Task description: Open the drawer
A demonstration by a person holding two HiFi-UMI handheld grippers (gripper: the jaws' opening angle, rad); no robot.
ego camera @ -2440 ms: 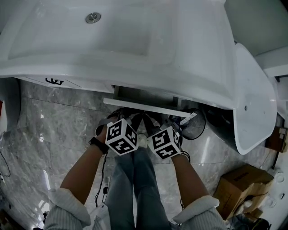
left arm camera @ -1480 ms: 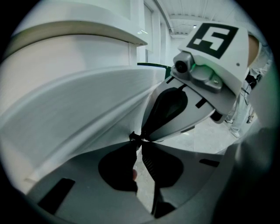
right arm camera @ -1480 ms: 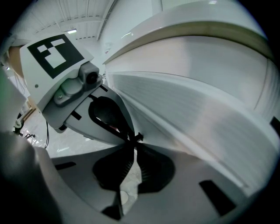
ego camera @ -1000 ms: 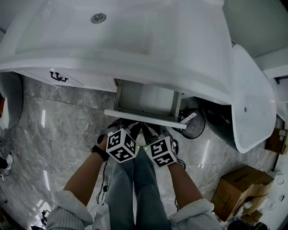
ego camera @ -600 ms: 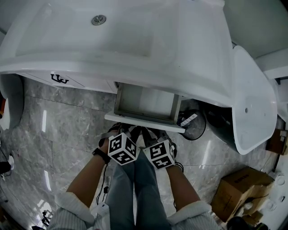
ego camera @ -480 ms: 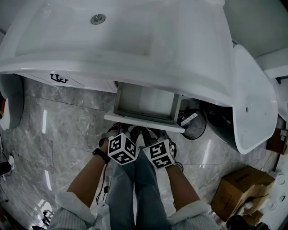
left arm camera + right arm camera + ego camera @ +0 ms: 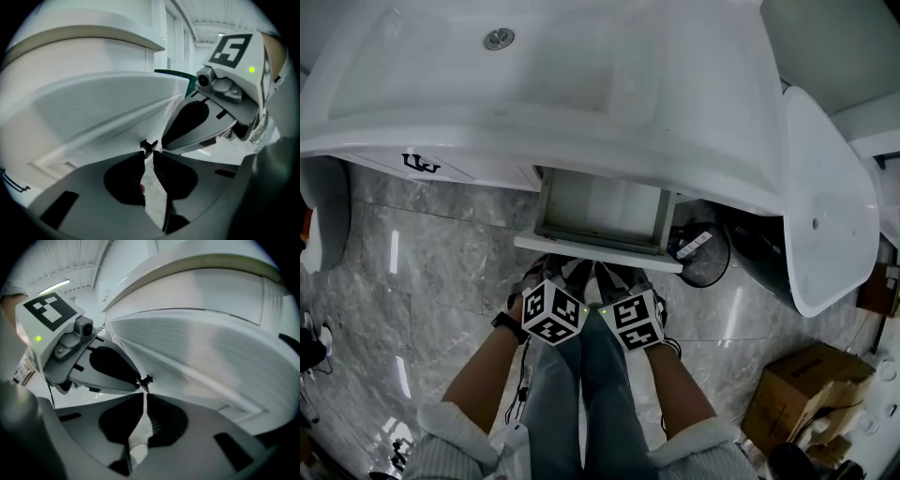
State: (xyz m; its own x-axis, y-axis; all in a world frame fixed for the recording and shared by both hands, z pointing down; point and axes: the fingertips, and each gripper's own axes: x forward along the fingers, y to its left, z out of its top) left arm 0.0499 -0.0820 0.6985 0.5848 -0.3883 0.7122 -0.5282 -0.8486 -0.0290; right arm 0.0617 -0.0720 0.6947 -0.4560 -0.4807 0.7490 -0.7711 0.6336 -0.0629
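White drawer (image 7: 602,217) juts open under the sink (image 7: 694,103), grey inside showing

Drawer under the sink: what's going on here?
A person stands at a white vanity sink with a hand-held gripper in each hand. The drawer below the basin is pulled partly out, and the part that shows looks bare. Both grippers sit side by side just in front of its front panel. The left hand-held gripper has just been opening its jaws, with nothing between them. The right hand-held gripper has its jaws nearly together, also empty.
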